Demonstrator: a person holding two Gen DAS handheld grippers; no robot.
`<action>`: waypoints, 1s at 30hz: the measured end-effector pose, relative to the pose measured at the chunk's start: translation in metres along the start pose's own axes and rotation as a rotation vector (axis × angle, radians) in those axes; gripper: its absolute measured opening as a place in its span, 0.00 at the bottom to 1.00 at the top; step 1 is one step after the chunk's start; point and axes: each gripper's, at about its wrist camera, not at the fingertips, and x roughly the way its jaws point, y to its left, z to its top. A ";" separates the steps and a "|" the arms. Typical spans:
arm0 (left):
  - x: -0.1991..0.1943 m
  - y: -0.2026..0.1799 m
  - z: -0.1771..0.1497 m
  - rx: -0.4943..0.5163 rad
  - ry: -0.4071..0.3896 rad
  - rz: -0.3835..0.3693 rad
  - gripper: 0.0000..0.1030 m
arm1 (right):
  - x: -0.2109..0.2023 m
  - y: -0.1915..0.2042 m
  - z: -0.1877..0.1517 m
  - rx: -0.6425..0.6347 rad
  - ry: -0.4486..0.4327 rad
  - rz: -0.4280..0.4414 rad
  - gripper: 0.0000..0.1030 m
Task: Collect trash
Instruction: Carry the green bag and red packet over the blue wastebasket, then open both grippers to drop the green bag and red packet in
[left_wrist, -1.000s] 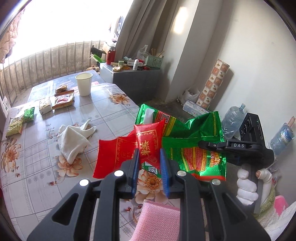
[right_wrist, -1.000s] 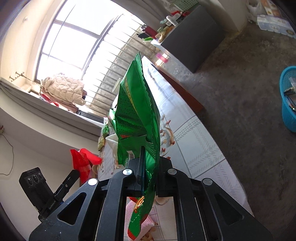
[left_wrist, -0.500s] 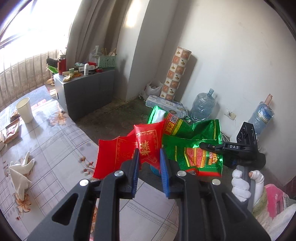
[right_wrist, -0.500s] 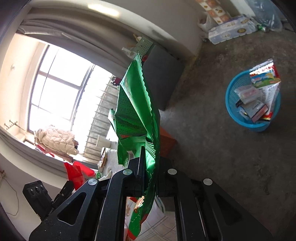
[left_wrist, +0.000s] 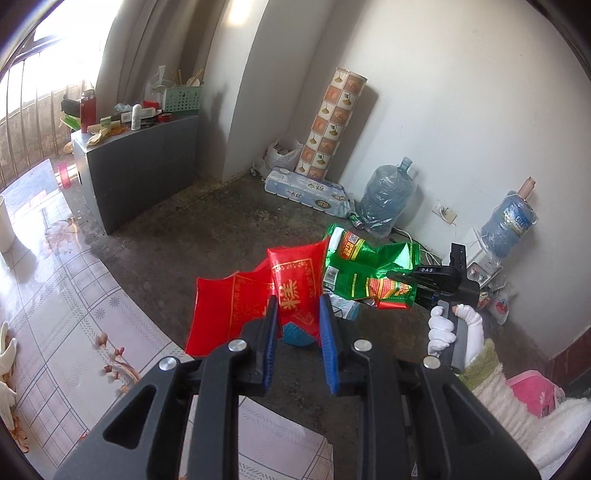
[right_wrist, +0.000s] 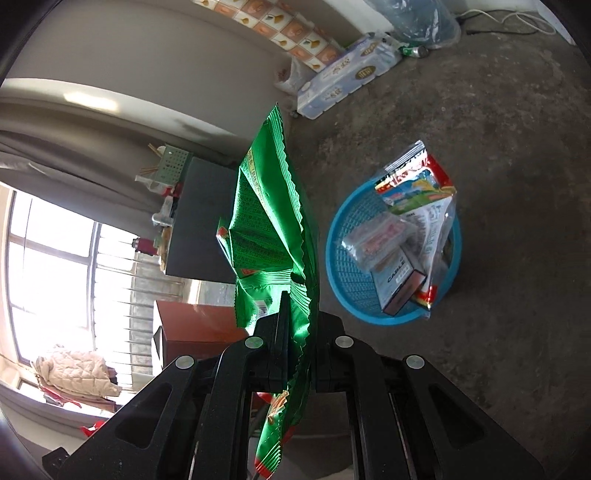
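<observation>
Both grippers swung off table; two wrappers held: red wrapper (left_wrist: 284, 291), green wrapper (right_wrist: 275, 236).

Packets (right_wrist: 402, 225) in basket (right_wrist: 351, 273) on floor (right_wrist: 517, 184)

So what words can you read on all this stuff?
"DAS": on the right gripper.
"CABLE": on the dark box in the blue basket.
Red wrapper: gold characters, unreadable.
Green wrapper: print too small.
Tissue pack: blurred.

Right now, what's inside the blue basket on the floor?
The blue basket holds a colourful snack bag, a clear packet and a dark box. They cover whatever lies underneath.
</observation>
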 end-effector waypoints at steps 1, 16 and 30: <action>0.002 0.002 0.002 0.000 0.003 0.004 0.20 | 0.010 -0.003 0.008 -0.001 0.002 -0.007 0.07; 0.056 0.014 0.026 -0.032 0.096 -0.039 0.20 | 0.106 -0.085 0.028 0.064 0.100 -0.178 0.51; 0.265 -0.075 0.086 0.026 0.396 -0.140 0.22 | -0.039 -0.101 -0.038 0.105 -0.004 -0.050 0.52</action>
